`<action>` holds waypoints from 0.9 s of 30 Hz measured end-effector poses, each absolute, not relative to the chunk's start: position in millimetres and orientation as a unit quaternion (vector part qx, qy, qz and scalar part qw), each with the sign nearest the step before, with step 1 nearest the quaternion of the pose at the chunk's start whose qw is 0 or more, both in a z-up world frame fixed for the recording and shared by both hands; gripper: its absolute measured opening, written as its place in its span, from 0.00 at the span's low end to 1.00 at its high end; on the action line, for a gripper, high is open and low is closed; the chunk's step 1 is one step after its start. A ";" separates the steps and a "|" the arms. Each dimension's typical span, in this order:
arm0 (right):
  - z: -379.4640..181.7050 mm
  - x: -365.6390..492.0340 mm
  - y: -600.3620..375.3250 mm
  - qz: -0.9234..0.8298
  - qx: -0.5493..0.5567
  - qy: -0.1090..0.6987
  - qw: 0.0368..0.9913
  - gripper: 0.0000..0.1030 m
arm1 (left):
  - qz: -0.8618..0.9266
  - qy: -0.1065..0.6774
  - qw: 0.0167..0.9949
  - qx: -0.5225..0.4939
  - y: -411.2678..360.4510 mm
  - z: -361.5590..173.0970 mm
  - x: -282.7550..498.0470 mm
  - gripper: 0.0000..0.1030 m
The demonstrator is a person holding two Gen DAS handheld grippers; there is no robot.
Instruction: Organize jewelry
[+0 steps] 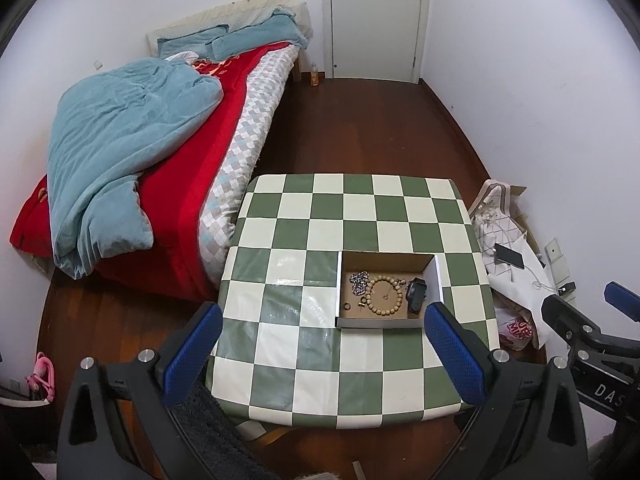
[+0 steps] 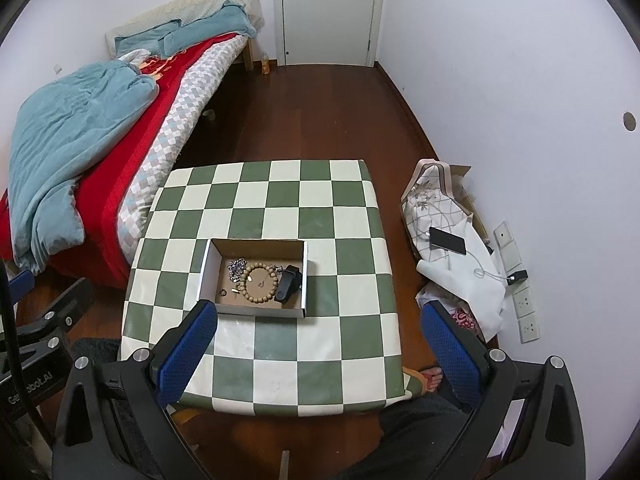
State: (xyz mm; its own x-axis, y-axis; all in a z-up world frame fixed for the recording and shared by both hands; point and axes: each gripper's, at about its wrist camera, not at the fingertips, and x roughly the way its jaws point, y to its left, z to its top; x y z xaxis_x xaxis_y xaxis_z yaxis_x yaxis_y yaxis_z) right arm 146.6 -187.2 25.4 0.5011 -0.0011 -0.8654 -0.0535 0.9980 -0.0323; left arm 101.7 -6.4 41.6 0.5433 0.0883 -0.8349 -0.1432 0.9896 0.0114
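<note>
Green and cream checks cover the worktop (image 2: 328, 184), which stands beside a bed with a red cover and a blue quilt. On it sits an open cardboard box (image 2: 256, 246), and all the jewelry lies loose on the box floor. A ring of wooden beads (image 2: 261, 280) lies in the middle of the box; a tangled metal chain (image 2: 236, 269) lies toward the bed side of it, just touching or nearly so. A black band (image 2: 289, 286) rests against the beads on the side away from the bed. A small ring (image 2: 222, 292) lies apart near the box's front corner.

Both hand-held grippers hover high above the worktop, well clear of the box. The left hand-held gripper (image 1: 322, 354) has its blue pads spread wide and carries nothing; the right hand-held gripper (image 2: 320, 350) is likewise spread wide and bare.

Judging by looks, everything here is light. The beads are hard and round, likely to roll under the pads, so pinching across the strand at one side should hold best. The chain is limp and will sag and snag; taking it at the thickest bunch seems safest. The ring is tiny and slippery.
</note>
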 end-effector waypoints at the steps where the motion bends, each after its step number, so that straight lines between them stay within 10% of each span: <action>1: 24.3 146.7 -187.1 0.015 -0.028 0.500 0.865 1.00 | 0.066 0.473 0.878 -0.029 -6.4 41.6 101.8 1.00; 27: 18.3 148.4 -181.9 0.021 -0.039 0.506 0.861 1.00 | 0.070 0.474 0.878 -0.015 -1.1 33.8 99.0 1.00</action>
